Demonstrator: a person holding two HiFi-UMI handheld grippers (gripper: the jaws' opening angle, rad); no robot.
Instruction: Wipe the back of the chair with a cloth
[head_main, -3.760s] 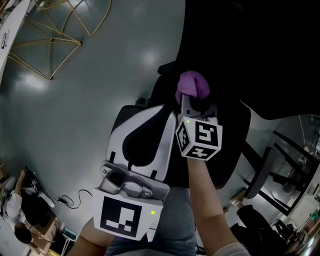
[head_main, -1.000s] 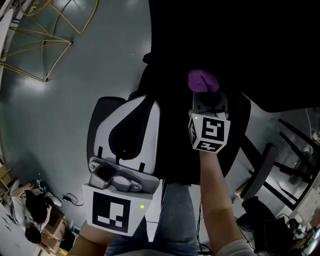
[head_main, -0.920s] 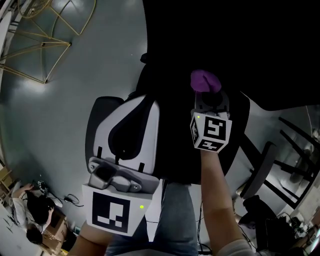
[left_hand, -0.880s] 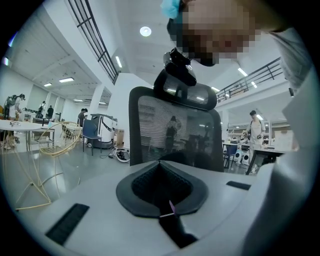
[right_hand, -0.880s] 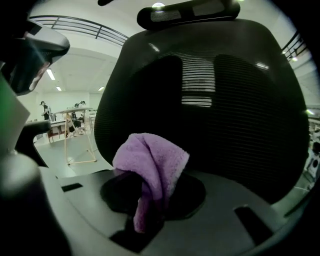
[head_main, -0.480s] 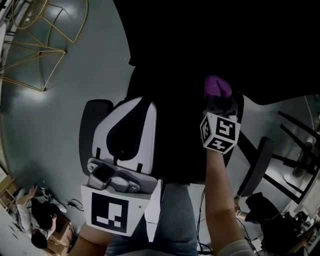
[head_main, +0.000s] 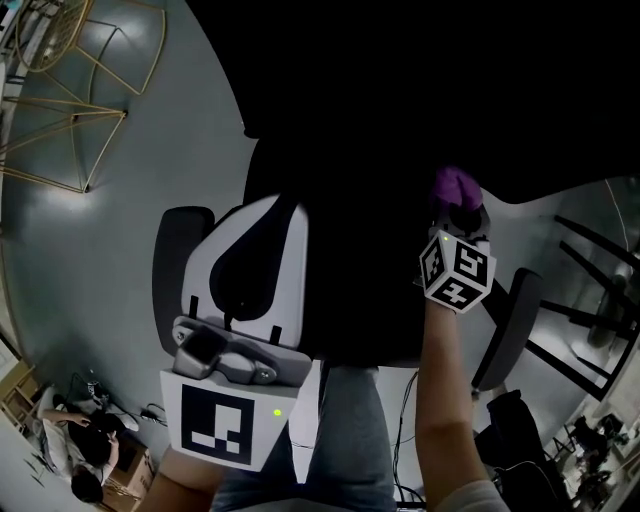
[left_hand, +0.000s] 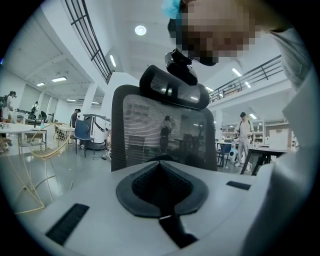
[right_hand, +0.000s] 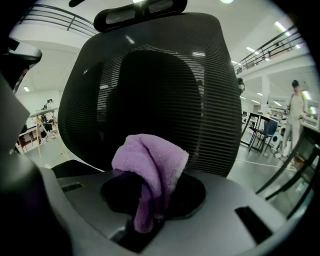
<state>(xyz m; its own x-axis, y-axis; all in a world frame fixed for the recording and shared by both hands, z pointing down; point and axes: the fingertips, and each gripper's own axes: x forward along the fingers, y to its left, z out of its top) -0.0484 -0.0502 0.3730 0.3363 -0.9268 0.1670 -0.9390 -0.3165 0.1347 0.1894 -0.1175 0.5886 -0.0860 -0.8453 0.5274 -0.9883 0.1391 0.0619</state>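
Two grippers in frame. The right gripper (head_main: 457, 213) was clamped on a purple fluffy cloth (head_main: 456, 185), which was pinched at the jaw slot with the bunched end sticking out past the tips (right_hand: 150, 161). In the right gripper view the black mesh office chair back (right_hand: 150, 75) filled the space directly ahead of the jaws, with its headrest (right_hand: 140, 12) above. The cloth sat just in front of the mesh, but I couldn't tell if it was touching.

The left gripper (head_main: 262, 250) had its jaws together with nothing between them (left_hand: 161, 186). The same chair back (left_hand: 165, 131) was ahead of it and clearly apart from the tips.

Changes against 3.8 s ago:
- The right gripper had shifted to its own right across the chair back. Its marker cube was then just beside the left gripper, and now the two were well apart.
- The cloth travelled with it, same grip, and now sat at the right-hand edge of the dark chair back (head_main: 350, 200).
- The left gripper stayed put, low and near the body.
- The grey floor (head_main: 120, 220) and the gold wire frame (head_main: 70, 100) slid leftward, away from the left gripper.
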